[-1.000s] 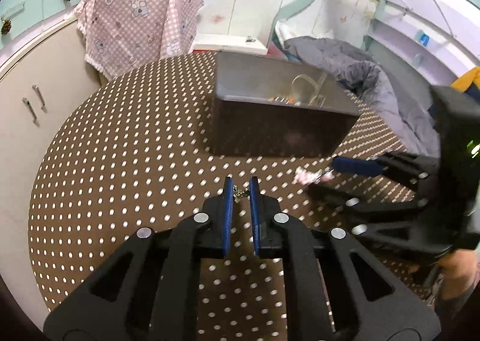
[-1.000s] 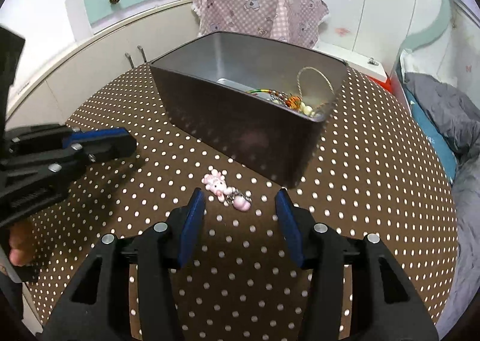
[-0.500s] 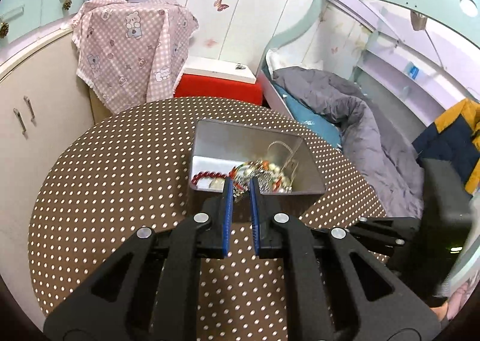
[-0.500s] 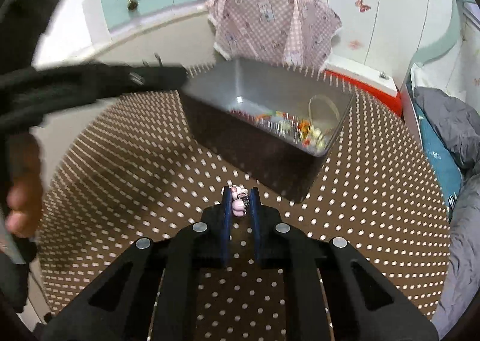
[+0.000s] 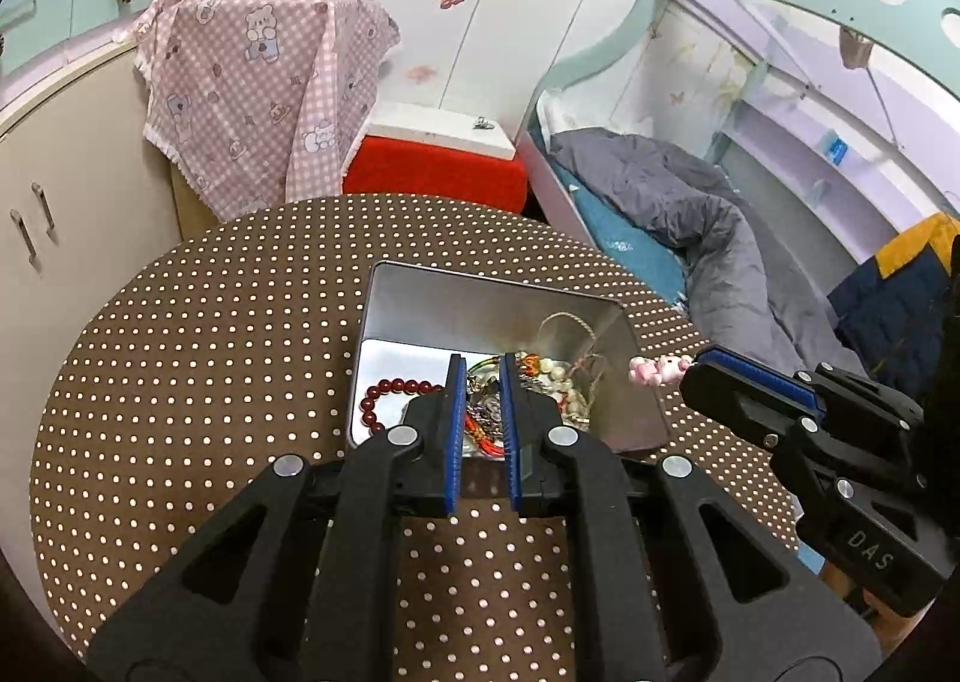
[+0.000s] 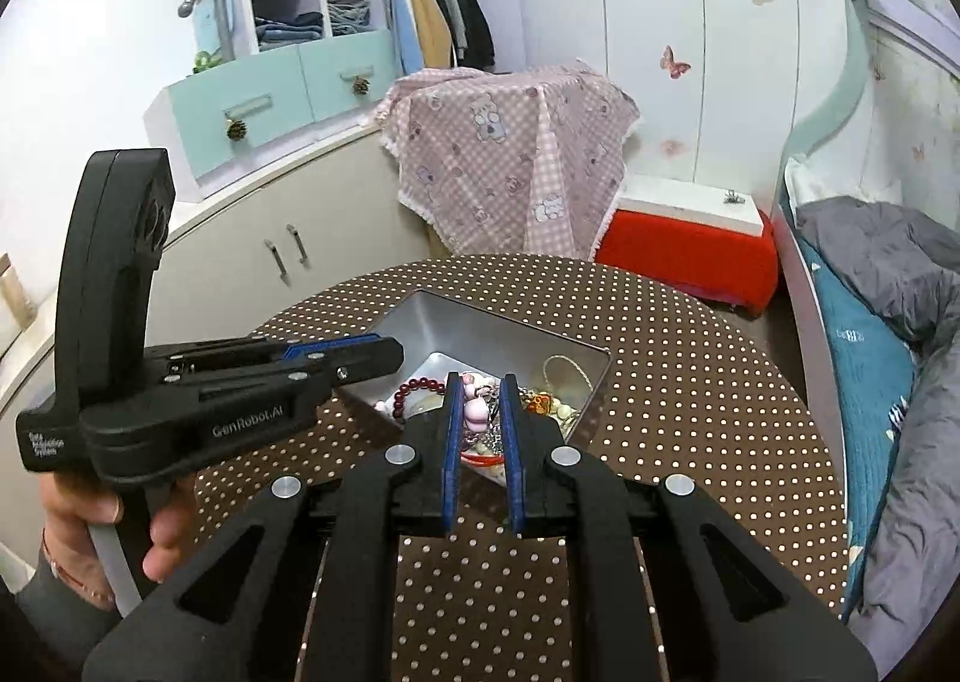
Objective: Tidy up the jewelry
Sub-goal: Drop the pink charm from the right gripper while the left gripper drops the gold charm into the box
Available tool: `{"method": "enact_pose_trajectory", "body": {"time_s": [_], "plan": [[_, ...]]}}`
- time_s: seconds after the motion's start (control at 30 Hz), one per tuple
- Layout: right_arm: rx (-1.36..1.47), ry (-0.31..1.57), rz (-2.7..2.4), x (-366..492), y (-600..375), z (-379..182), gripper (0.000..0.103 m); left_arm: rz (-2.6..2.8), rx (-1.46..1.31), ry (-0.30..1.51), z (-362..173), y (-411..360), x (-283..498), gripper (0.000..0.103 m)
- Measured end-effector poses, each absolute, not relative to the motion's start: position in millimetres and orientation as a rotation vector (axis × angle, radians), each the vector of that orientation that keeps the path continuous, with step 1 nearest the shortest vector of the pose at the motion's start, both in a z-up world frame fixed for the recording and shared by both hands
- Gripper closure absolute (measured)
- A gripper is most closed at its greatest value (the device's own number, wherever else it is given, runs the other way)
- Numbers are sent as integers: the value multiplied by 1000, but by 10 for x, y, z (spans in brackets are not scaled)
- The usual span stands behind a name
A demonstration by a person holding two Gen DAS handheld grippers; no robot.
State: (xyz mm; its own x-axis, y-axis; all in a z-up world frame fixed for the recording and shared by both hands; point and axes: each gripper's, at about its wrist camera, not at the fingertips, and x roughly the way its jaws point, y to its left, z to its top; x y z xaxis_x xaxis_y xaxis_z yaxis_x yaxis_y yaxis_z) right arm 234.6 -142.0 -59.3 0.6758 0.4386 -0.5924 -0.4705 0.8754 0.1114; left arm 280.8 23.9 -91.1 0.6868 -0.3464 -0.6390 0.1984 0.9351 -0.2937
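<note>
A metal tin (image 5: 492,298) sits on the round polka-dot table (image 5: 192,394) and holds several pieces: a dark red bead bracelet (image 5: 384,394), cords and pale beads. My left gripper (image 5: 480,367) hovers above the tin, jaws nearly shut on a small metal chain piece (image 5: 480,412). My right gripper (image 6: 478,388) is shut on a pink charm (image 6: 477,412) and holds it over the tin (image 6: 480,322). The charm also shows in the left wrist view (image 5: 657,369), at the tin's right edge. The left gripper shows in the right wrist view (image 6: 372,352).
A pink checked cloth (image 5: 258,82) drapes over a cabinet behind the table. A red box with a white lid (image 5: 438,166) stands past the far edge. A bed with a grey quilt (image 5: 690,202) lies to the right.
Both grippers rose from the table and moved over the tin. The right gripper shut on the pink charm and lifted it off the table. The left kept its chain piece.
</note>
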Motion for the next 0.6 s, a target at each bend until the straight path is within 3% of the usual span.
{"method": "enact_pose_trajectory", "body": {"time_s": [0.4,0.5,0.53,0.57,0.6], "plan": [[-23,666,493,2361,-1454,-696,91,-299,-216,782,-956,252,2865,91],[-14,655,483,2342,-1485,-678,78,-296,-208,789,-960,244,2858,90],[-8,651,482,2329,-1504,-668,75,-298,-208,788,-955,245,2861,80],[-4,648,480,2315,-1523,-657,74,-295,-212,778,-939,254,2842,55],[2,643,478,2295,-1545,-640,74,-286,-215,764,-926,264,2829,40]]}}
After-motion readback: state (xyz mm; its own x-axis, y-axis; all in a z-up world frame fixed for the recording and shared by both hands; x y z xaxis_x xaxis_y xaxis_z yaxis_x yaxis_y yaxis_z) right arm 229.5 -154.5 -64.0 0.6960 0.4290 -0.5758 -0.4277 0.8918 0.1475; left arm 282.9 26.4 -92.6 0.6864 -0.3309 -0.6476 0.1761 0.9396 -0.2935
